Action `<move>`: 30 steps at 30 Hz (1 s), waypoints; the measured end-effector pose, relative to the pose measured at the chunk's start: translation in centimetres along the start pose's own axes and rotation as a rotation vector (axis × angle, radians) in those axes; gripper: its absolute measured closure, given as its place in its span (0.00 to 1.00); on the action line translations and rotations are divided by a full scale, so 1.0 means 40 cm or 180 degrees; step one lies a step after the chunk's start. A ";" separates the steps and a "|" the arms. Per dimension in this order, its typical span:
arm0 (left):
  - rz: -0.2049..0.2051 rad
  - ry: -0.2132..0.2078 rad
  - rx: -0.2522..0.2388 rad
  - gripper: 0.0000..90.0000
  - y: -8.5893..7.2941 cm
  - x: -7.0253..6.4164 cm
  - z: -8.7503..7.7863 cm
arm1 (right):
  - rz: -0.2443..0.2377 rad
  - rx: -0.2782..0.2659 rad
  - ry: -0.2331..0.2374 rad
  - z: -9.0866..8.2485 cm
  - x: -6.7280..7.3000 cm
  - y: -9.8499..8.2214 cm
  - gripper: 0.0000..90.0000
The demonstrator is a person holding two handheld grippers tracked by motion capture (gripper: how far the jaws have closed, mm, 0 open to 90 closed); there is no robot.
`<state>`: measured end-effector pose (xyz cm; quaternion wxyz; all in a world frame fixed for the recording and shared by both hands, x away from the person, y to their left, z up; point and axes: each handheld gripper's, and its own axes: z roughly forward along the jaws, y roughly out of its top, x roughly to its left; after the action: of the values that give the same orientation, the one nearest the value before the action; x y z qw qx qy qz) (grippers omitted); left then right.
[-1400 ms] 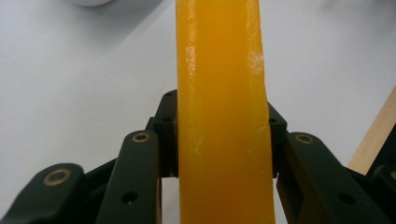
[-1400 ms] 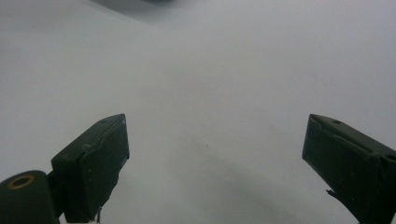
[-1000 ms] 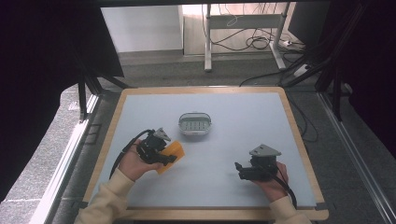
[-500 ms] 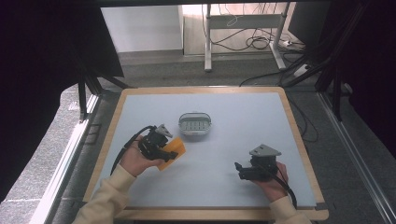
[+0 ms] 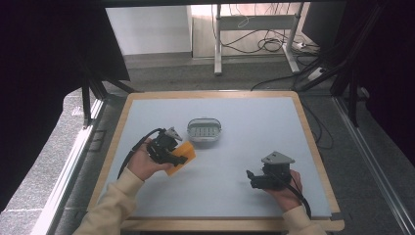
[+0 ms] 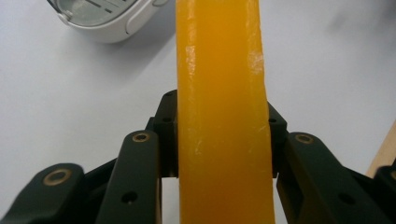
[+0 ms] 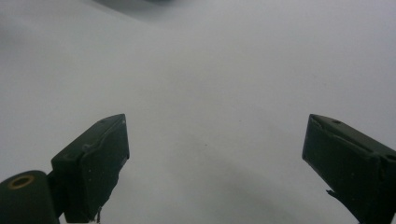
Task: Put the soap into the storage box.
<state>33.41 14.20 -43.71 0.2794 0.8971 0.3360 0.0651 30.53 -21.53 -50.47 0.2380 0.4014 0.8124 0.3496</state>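
An orange slab, like a bar of soap (image 5: 180, 156) (image 6: 220, 112), is held edge-up just above the table's left half. My left gripper (image 5: 177, 157) (image 6: 223, 135) is shut on it, the black jaws pressed against both flat faces. A small white oval dish with a slotted insert (image 5: 204, 130) (image 6: 100, 21) rests on the table a short way beyond and to the right of the slab. My right gripper (image 5: 254, 177) (image 7: 215, 163) hovers low over the table's right front part, jaws wide apart with nothing between them.
The table is a pale grey sheet (image 5: 244, 137) inside a wooden rim (image 5: 313, 147). Black frame posts and drapes flank both sides. Behind the far edge are a desk frame and loose cables (image 5: 264, 44) on the floor.
My left gripper has carried the orange slab a little forward and to the right, closer to the white dish. The right gripper has stayed where it was.
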 end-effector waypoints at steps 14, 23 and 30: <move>0.0018 0.0096 0.0000 0.69 0.030 0.026 -0.011 | -0.0009 0.0002 -0.0013 0.000 0.000 0.000 0.08; 0.0003 0.0067 -0.0027 0.69 0.033 0.048 -0.006 | -0.0010 0.0020 -0.0015 0.001 0.000 0.000 0.08; 0.0010 0.0038 -0.0048 0.69 0.041 0.061 -0.004 | -0.0012 0.0017 -0.0034 0.001 0.001 0.000 0.08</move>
<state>36.15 14.81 -42.86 0.2839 0.8951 0.3358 0.0734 30.54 -21.50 -50.49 0.2419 0.4024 0.8128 0.3448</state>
